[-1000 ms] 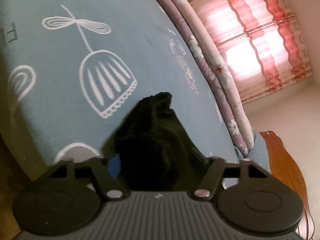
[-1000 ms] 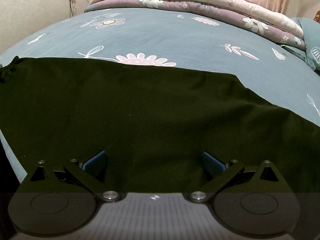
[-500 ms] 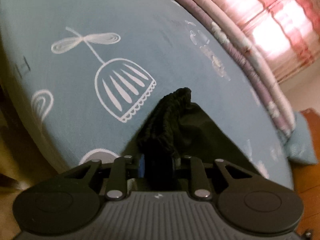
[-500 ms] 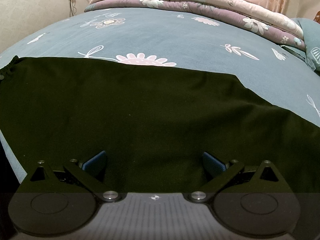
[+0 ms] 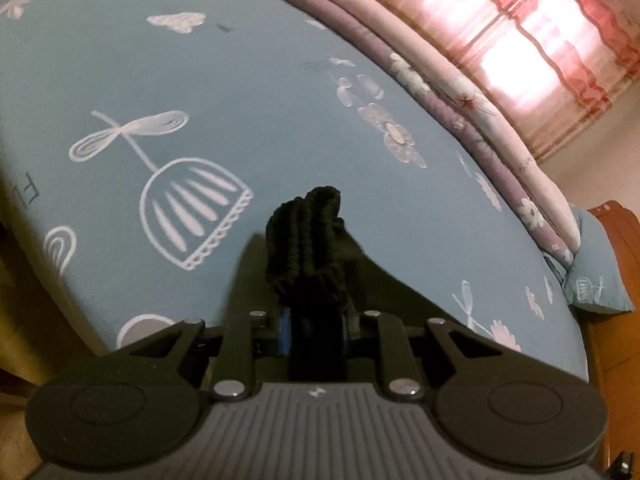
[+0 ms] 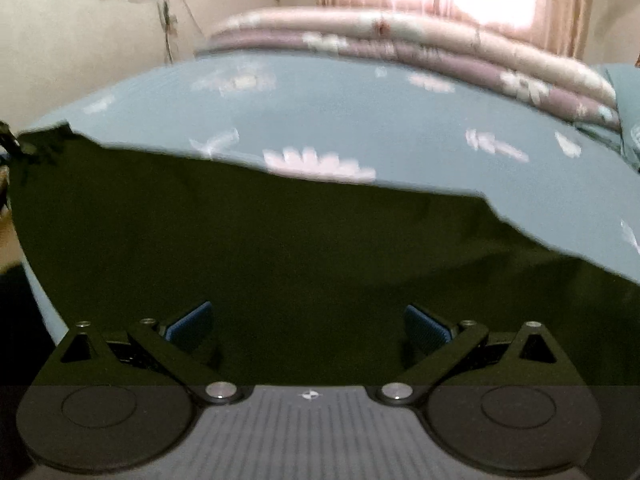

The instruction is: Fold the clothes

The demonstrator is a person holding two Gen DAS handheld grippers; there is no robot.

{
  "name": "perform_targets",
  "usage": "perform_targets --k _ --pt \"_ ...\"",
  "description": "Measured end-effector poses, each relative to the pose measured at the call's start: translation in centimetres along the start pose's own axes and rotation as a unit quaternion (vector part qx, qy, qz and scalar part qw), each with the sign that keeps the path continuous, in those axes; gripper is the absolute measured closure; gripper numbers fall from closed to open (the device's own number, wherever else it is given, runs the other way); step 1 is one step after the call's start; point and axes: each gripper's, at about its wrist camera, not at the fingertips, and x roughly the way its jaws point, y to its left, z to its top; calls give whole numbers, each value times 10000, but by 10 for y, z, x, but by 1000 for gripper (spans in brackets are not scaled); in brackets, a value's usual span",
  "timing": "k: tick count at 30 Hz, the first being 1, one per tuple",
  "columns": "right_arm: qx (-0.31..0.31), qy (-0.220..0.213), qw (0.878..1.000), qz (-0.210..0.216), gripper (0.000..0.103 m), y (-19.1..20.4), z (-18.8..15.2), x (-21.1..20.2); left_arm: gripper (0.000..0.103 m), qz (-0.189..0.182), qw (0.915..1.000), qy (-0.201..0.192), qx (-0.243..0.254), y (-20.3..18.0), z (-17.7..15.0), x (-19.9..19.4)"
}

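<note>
Bed point(image 5: 248, 80), blue printed sheet: fills both views. Black garment point(image 6: 280, 264): spread across lower right-wrist frame, gathered waistband corner at centre of left-wrist frame. Left gripper point(image 5: 316, 320): fingers clenched on that bunched corner. Right gripper point(image 6: 308, 324): fingers released, wide over cloth. Risk: thick elastic slipping free mid-lift, fold skewing.

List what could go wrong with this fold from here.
1. The left gripper pinches only the bunched waistband; it may slip out as it lifts.
2. The right gripper is open, holding nothing, so the black garment may drag or skew across the bed sheet.
</note>
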Motion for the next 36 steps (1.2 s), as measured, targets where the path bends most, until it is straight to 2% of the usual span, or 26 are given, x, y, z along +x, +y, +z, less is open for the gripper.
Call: perform_targets --k 3,12,20,26,36 --pt "187 -171 9997 -46 0 -8 3 -7 86 -98 9999 28 76 -17 0 -3" --pt "618 -261 9974 -254 0 -28 4 -17 87 -363 9982 189 449 -72 -3 -7" --pt "925 -260 9948 -346 0 -41 4 -22 87 -753 9938 345 743 -122 -11 -3" --pt "1296 -292 9903 -418 0 -57 4 -25 87 -1233 9855 514 1048 -166 -20 -1" --pt "1805 -388 9817 -469 0 -80 1 -32 87 -1736 9702 984 1371 -229 -45 31"
